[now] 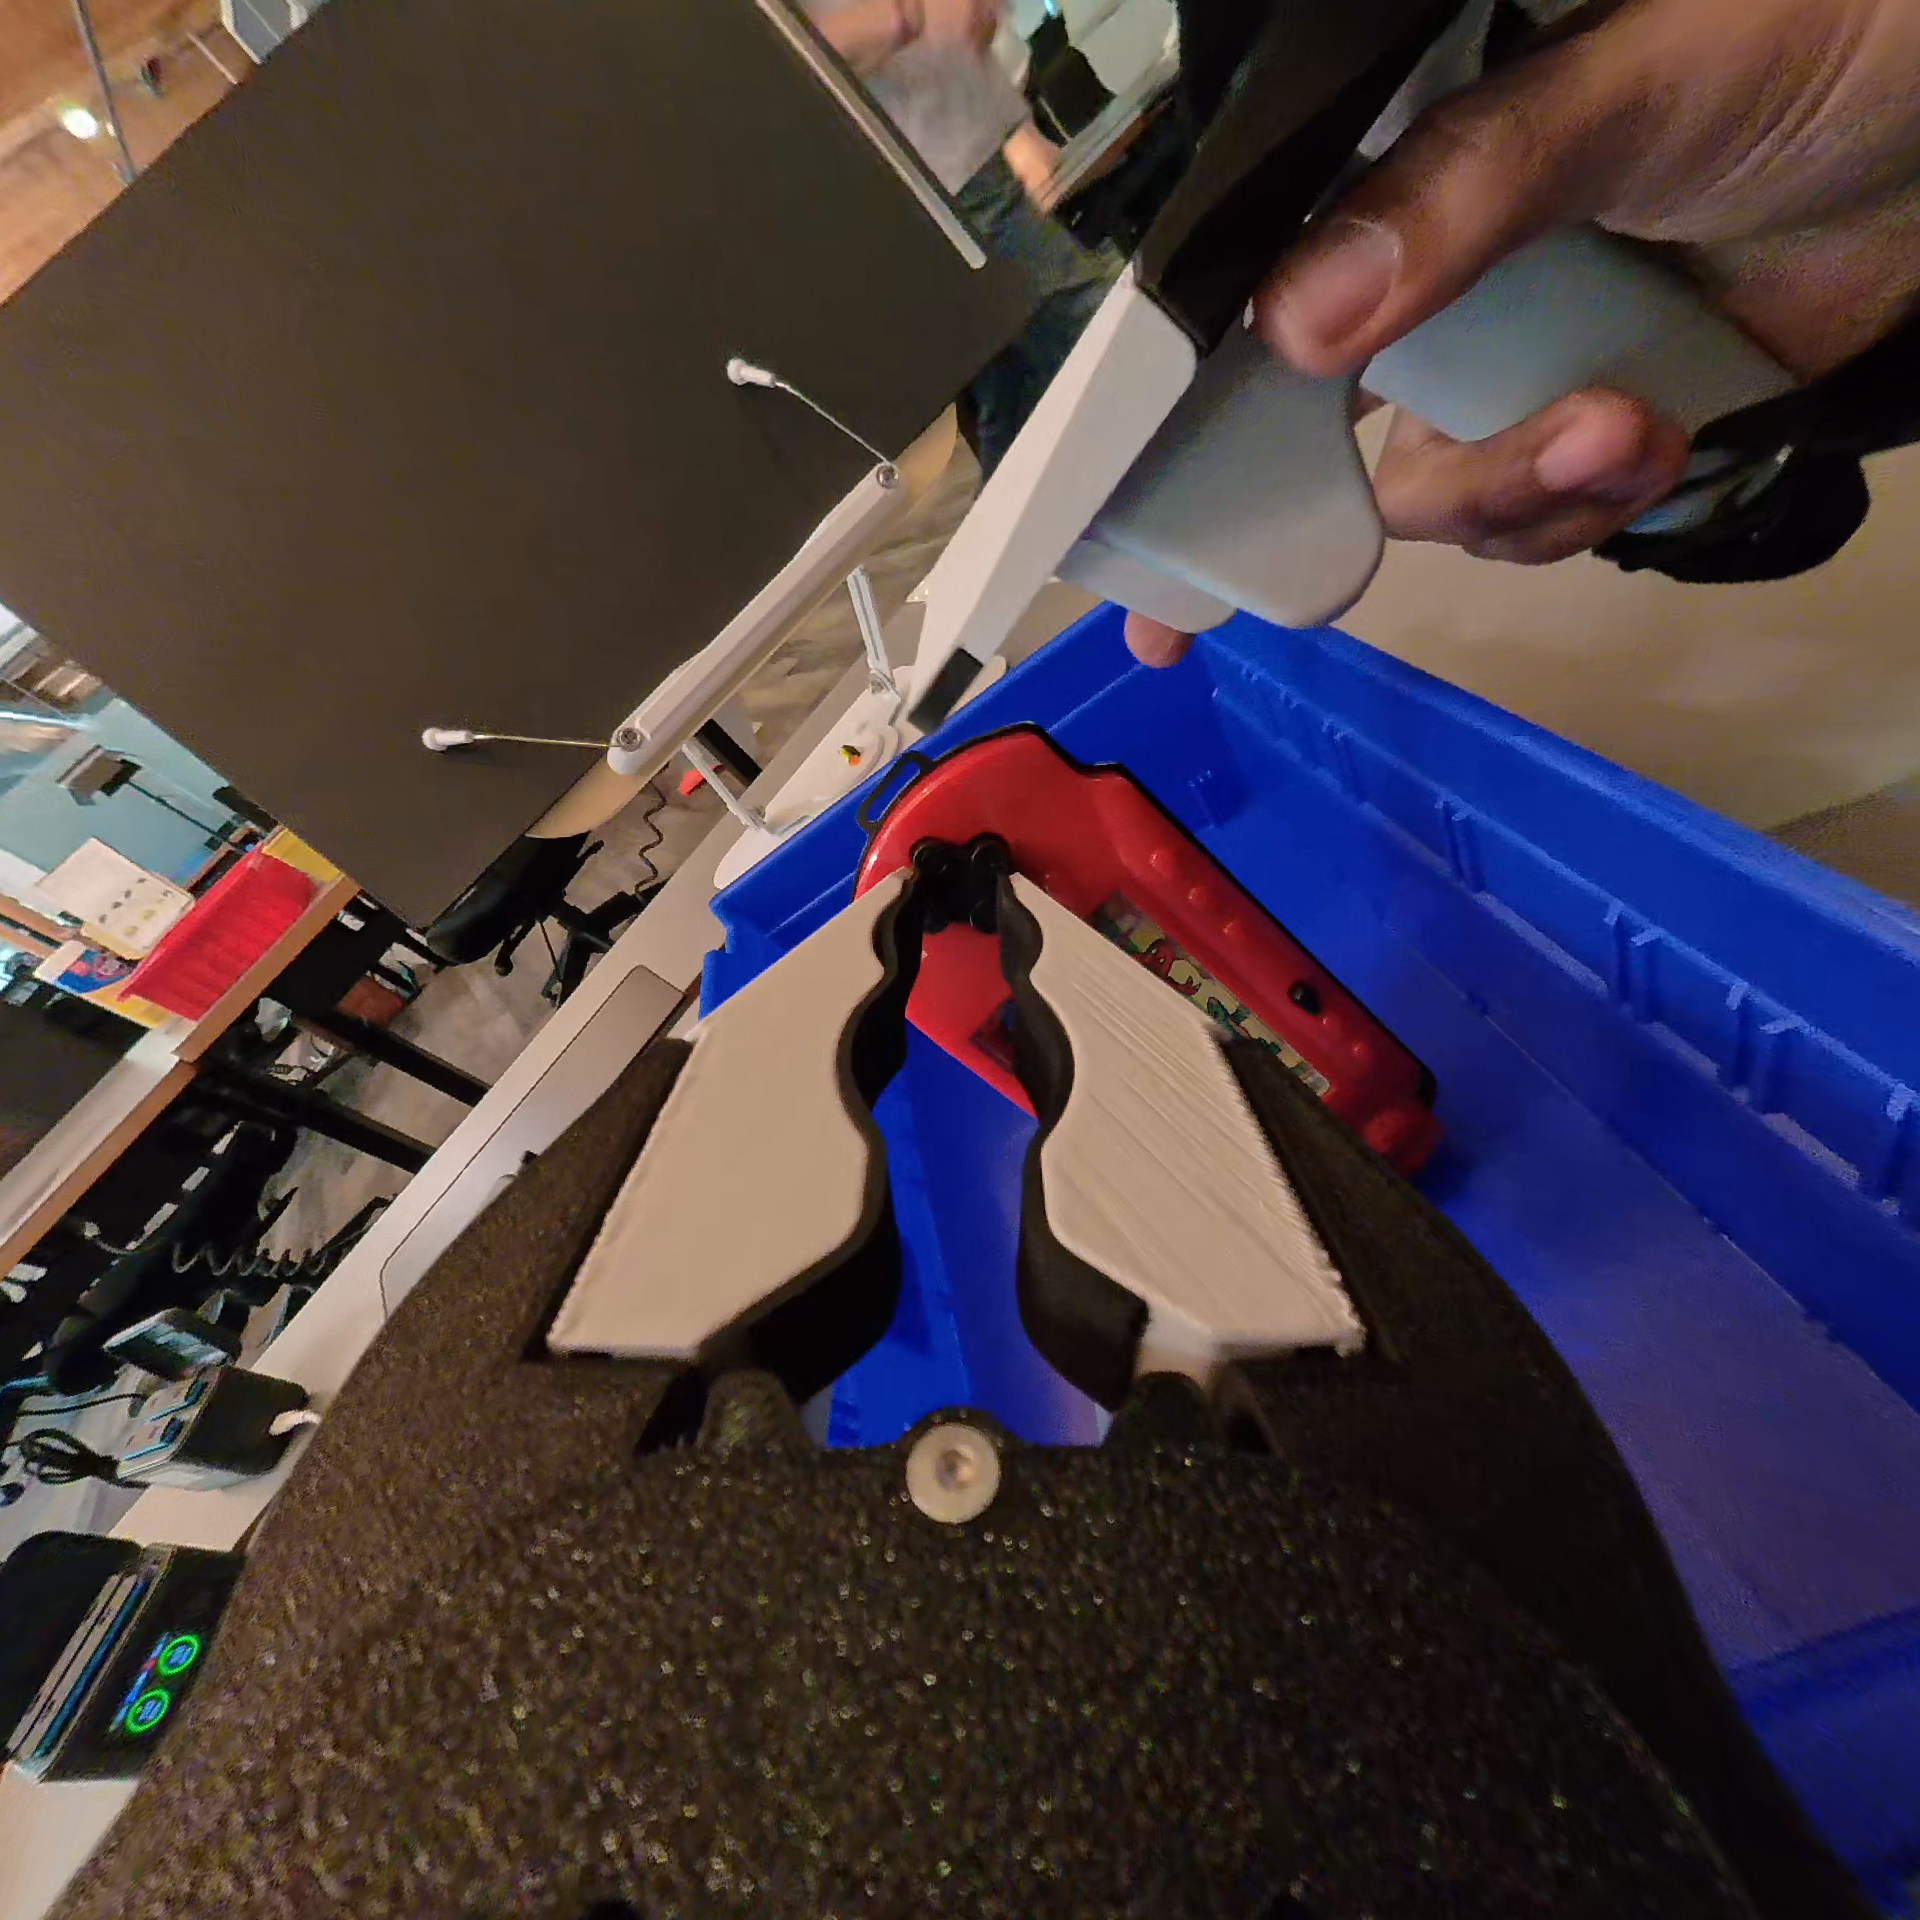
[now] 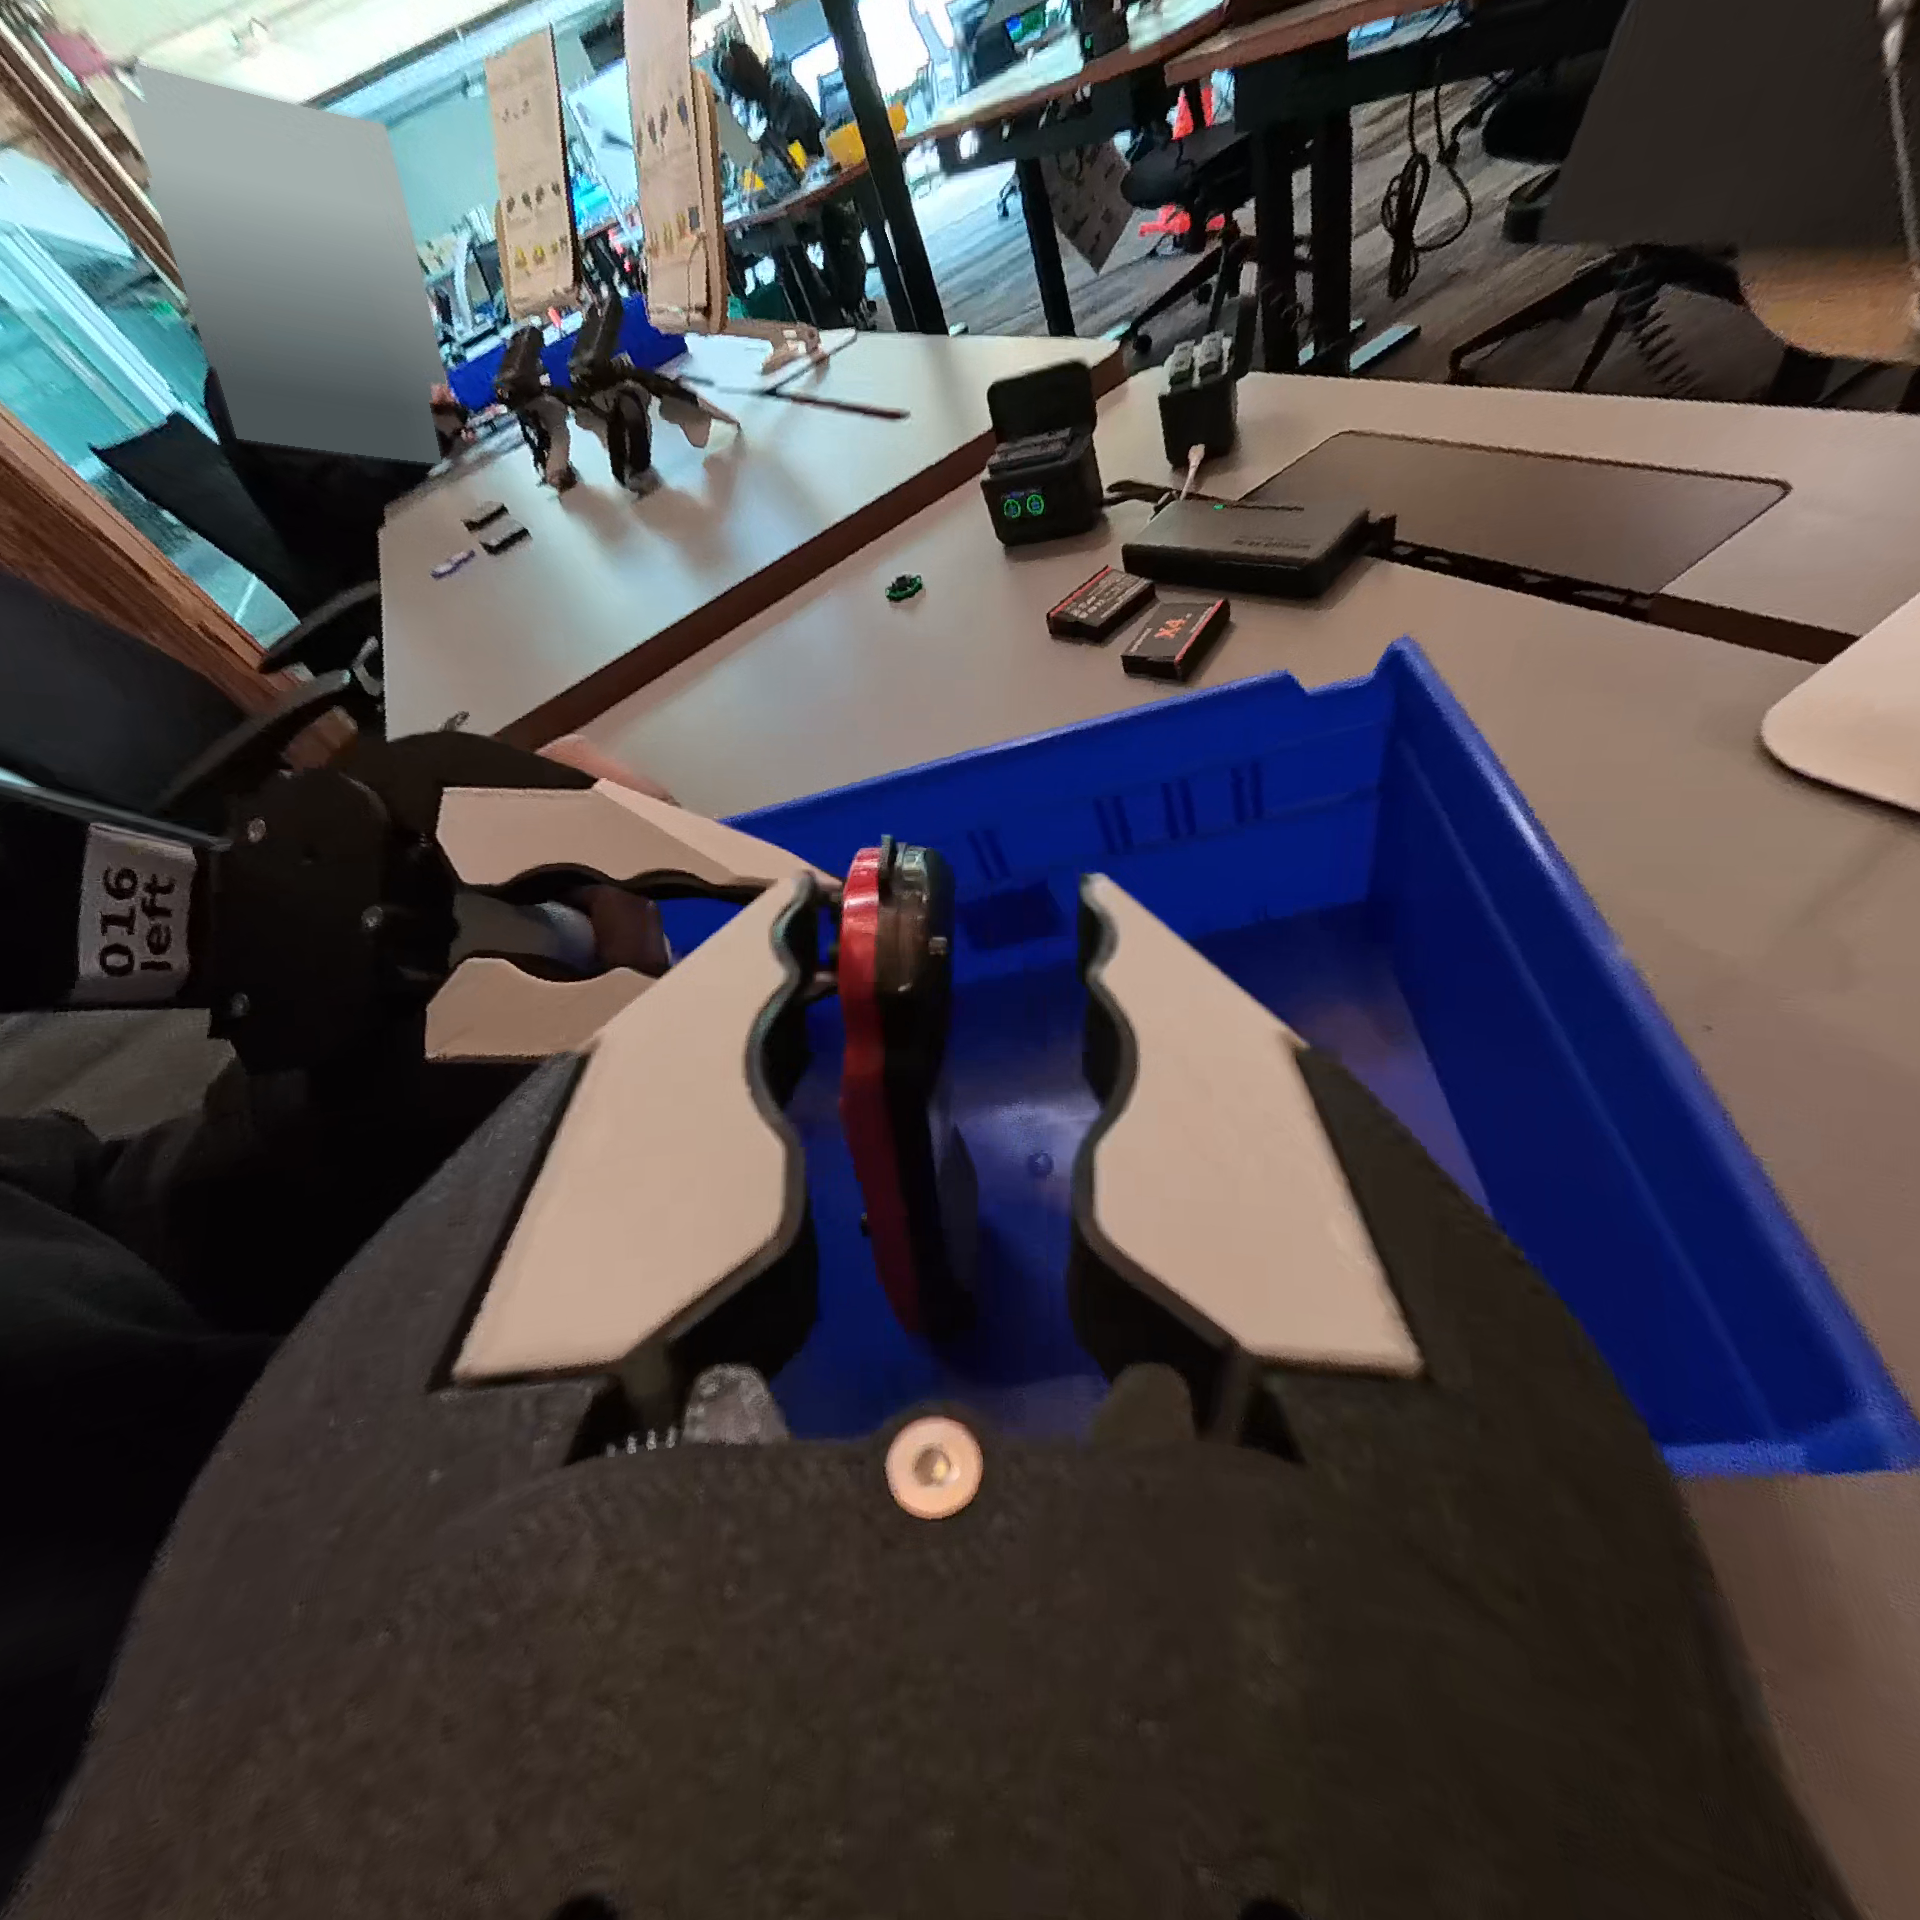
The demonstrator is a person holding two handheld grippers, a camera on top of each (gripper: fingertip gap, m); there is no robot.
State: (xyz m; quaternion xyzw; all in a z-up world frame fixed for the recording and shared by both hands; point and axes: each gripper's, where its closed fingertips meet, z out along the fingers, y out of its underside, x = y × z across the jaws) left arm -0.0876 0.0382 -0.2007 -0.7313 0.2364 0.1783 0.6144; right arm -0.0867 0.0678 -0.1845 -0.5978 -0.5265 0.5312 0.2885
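A red handheld toy (image 1: 1132, 852) with a picture sticker stands on edge inside a blue plastic bin (image 1: 1558, 935). My left gripper (image 1: 961, 862) is shut on the toy's upper edge and holds it upright. In the right wrist view the toy (image 2: 883, 1091) shows edge-on, with the left gripper (image 2: 805, 891) reaching in from the left. My right gripper (image 2: 945, 894) is open over the bin (image 2: 1507, 935), with one finger on each side of the toy and neither touching it. A hand holds the right gripper's grey handle (image 1: 1247, 499) above the bin's far rim.
The bin sits on a grey desk (image 2: 831, 675). Beyond it lie two small batteries (image 2: 1138, 618), a black box (image 2: 1247, 545) and two charger cases (image 2: 1039, 457). A white monitor foot (image 2: 1860, 717) is at the right. A dark monitor back (image 1: 468, 364) looms left. Spare grippers (image 2: 592, 416) stand on the far table. The gap from one gripper's tips to the other's is roughly 4 centimeters.
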